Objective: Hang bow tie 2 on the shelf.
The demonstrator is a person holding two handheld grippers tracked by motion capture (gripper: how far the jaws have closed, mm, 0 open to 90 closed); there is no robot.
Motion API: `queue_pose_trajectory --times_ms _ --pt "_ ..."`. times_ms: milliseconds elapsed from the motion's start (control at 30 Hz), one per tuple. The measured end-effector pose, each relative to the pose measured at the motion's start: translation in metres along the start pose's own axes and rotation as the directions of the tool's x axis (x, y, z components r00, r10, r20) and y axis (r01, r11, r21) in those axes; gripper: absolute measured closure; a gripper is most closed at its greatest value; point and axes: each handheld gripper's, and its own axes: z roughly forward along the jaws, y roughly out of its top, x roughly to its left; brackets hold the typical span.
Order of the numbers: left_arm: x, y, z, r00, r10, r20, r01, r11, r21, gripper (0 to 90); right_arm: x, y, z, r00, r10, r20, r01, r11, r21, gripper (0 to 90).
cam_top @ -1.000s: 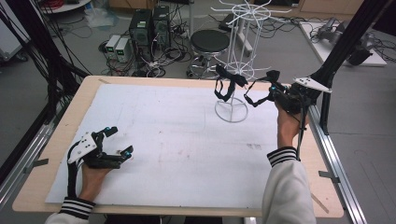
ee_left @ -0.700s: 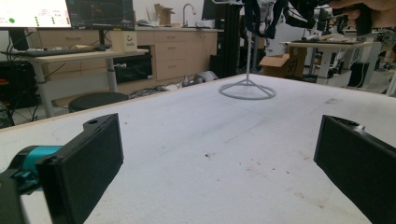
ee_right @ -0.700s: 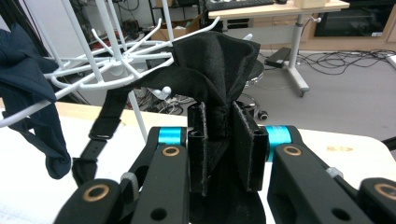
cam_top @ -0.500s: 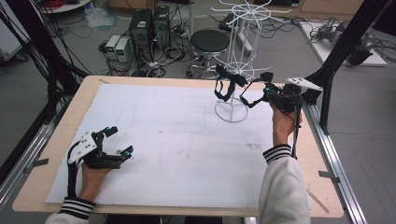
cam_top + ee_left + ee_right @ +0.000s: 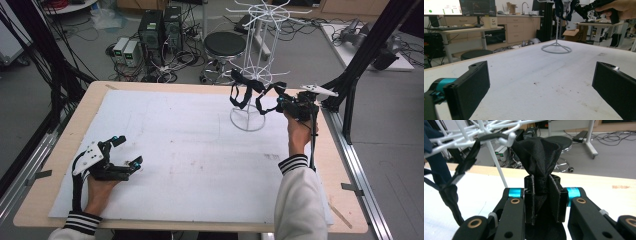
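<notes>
A white wire rack [image 5: 258,50] stands on the table at the back right, its ring base [image 5: 248,121] on the white sheet. A black fabric piece with straps [image 5: 244,93] hangs from one of its arms. My right gripper [image 5: 280,101] is just right of the rack, shut on a bunch of that black fabric [image 5: 539,152]. In the right gripper view the jaws [image 5: 543,192] pinch the cloth and a strap [image 5: 461,172] runs up to the rack's prongs [image 5: 486,130]. My left gripper [image 5: 128,150] rests open on the table at the front left, nothing between its fingers [image 5: 471,85].
A dark blue cloth [image 5: 435,162] hangs on the rack's left side. Behind the table are a black stool [image 5: 225,45] and computer boxes [image 5: 160,27]. Black frame posts [image 5: 367,55] rise at the right edge. The left gripper view shows the rack base [image 5: 556,48] far across the white sheet [image 5: 175,150].
The right hand has shifted slightly toward the rack and lower, still holding the black fabric. The left hand has stayed in place.
</notes>
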Motion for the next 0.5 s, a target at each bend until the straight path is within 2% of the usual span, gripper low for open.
queue_pose_trajectory --times_ms 267,433,500 --pt "0.0000 0.0001 -0.0001 1.0000 0.001 0.001 -0.001 1.0000 0.002 1.8 -0.0011 -0.0045 0.0051 1.0000 0.007 -0.005 -0.006 0.998 0.069 76.1" --pt "0.0000 0.0001 -0.0002 1.0000 0.001 0.002 -0.001 1.0000 0.002 1.8 -0.0007 -0.0053 0.0058 0.9998 0.015 -0.015 -0.014 0.996 0.088 75.9" --pt "0.0000 0.0001 -0.0001 1.0000 0.001 0.001 -0.001 1.0000 0.002 1.8 -0.0011 -0.0055 0.0060 0.9998 0.005 -0.020 -0.003 0.996 0.091 75.6"
